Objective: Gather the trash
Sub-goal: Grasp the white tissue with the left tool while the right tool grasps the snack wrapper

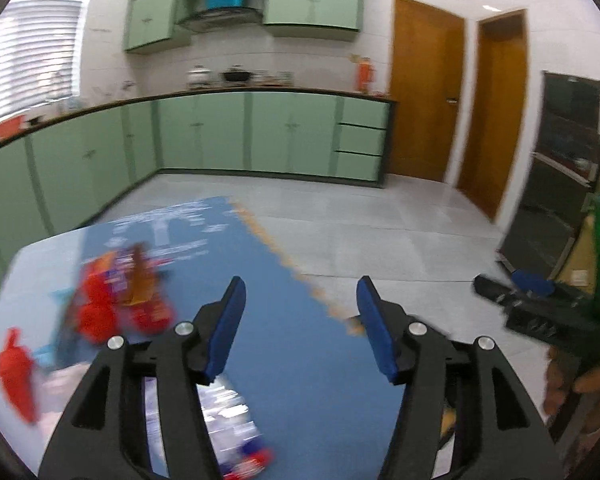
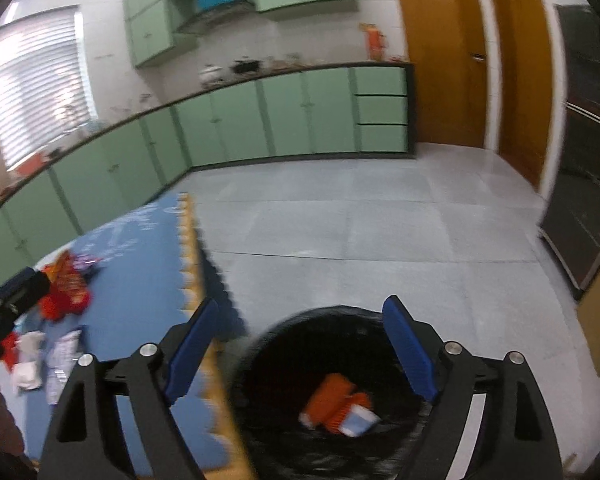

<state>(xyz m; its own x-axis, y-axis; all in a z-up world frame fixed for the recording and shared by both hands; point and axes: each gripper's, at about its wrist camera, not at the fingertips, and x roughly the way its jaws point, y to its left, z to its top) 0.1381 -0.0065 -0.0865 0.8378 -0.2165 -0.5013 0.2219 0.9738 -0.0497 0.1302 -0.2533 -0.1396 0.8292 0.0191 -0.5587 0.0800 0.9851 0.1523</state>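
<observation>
A heap of red and orange snack wrappers lies on the blue foam mat, with a single red wrapper at the far left and a white-and-blue wrapper under my left gripper. That gripper hangs open over the mat with nothing between its blue pads. My right gripper stands open above a round bin with a black liner. An orange packet and a pale blue-white wrapper lie inside the bin. The wrapper heap lies far left.
Green kitchen cabinets line the back and left walls. Two wooden doors stand at the right, beside a dark glass-front cabinet. Grey tiled floor spreads beyond the mat's toothed orange edge. A person's hand holds the other gripper.
</observation>
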